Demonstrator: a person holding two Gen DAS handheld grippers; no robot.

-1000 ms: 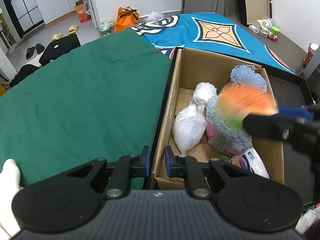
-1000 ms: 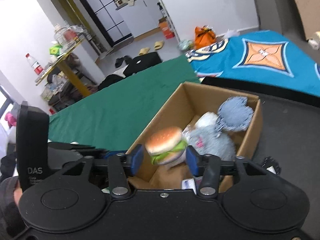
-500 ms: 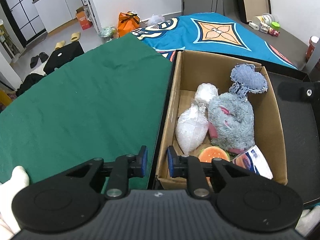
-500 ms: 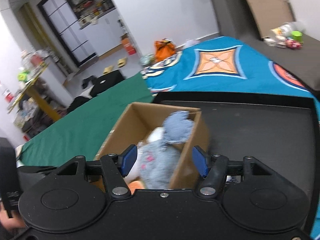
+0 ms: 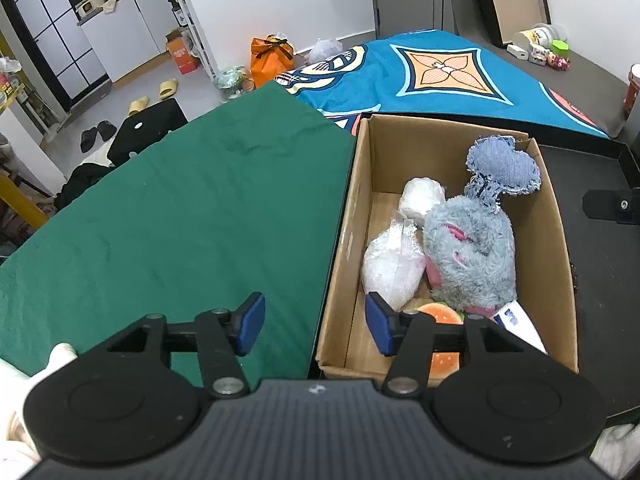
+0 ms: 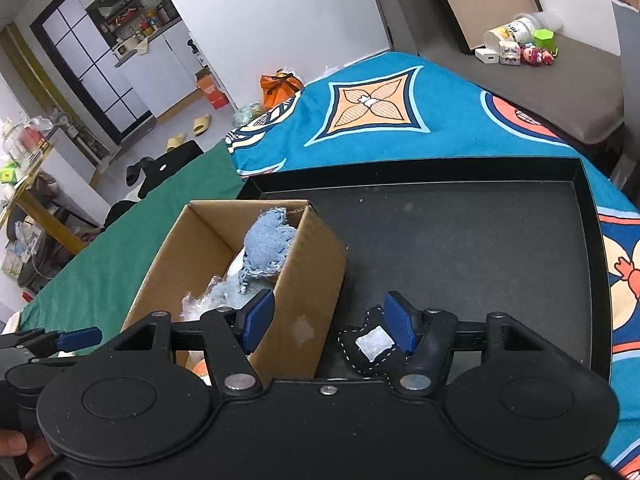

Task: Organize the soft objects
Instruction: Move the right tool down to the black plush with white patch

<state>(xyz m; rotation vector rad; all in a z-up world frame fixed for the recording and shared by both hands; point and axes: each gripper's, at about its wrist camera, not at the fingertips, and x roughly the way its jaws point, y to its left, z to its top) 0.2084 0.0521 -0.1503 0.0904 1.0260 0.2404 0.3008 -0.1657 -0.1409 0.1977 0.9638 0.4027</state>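
Sitting on the black tray [image 6: 460,240], just beside the brown cardboard box [image 6: 298,300], is a small black heart-shaped fabric pouch with white stitching and a pale patch [image 6: 370,346], and it looks like the last soft thing outside the box. The right claw [image 6: 328,322] hangs over it with its blue pads wide apart, holding nothing, one pad close against the pouch's edge. Inside the box lie the grey plush toy [image 5: 468,256], the blue denim heart [image 5: 504,168], two white wrapped bundles [image 5: 394,266] and the orange plush burger [image 5: 438,314]. The left claw [image 5: 316,324] hovers wide open and empty over the box's near-left wall, above the green cloth [image 5: 180,220]. Next move, by my reckoning: shift right, lower, straddle the pouch and pinch.
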